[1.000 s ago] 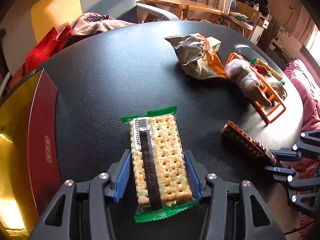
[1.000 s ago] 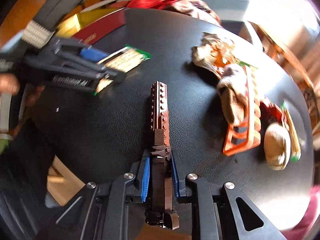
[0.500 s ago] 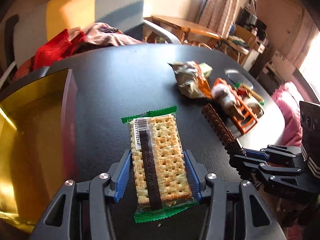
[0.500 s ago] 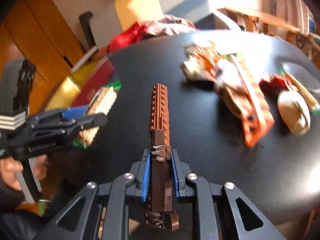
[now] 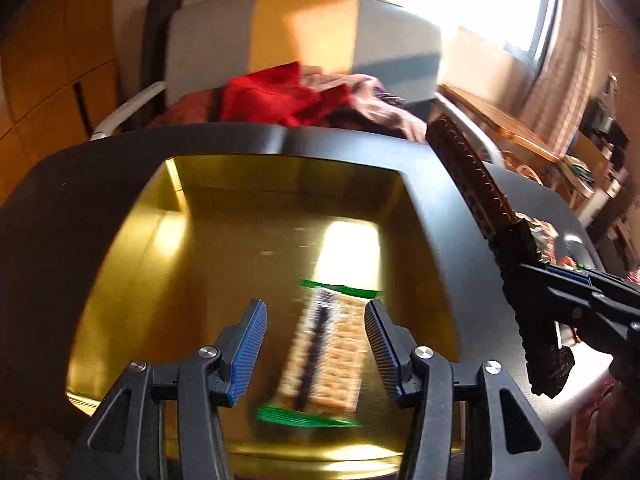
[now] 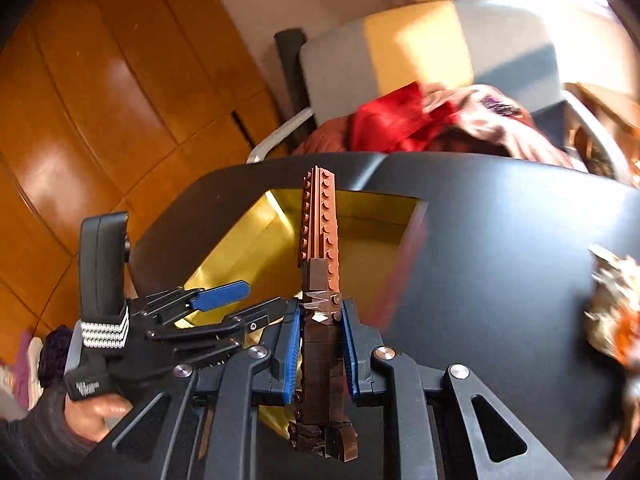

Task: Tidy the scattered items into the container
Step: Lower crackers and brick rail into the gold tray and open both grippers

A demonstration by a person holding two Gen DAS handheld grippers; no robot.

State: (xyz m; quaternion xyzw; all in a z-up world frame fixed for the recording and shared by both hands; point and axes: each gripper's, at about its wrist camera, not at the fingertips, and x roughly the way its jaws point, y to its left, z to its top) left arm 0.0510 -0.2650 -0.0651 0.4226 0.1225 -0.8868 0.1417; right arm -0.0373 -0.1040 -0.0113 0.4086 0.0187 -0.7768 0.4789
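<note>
My left gripper [image 5: 315, 346] is open over the gold tin [image 5: 132, 248]. The green-edged cracker packet [image 5: 324, 356] shows blurred between the fingers, free of both pads, over the tin's floor. My right gripper [image 6: 319, 354] is shut on a long brown brick model [image 6: 320, 256], held above the table at the tin's right side; the model also shows in the left wrist view [image 5: 472, 184]. The left gripper shows in the right wrist view [image 6: 224, 304] over the tin [image 6: 248, 256].
The tin sits on a black table [image 5: 52, 200]. A chair with red and pink cloth [image 5: 280, 96] stands behind the table. A crumpled snack bag [image 6: 616, 300] lies on the table to the right.
Both grippers swung left from the table's middle to the tin. The left gripper opened and let go of the cracker packet. The right gripper still holds the brick model.
</note>
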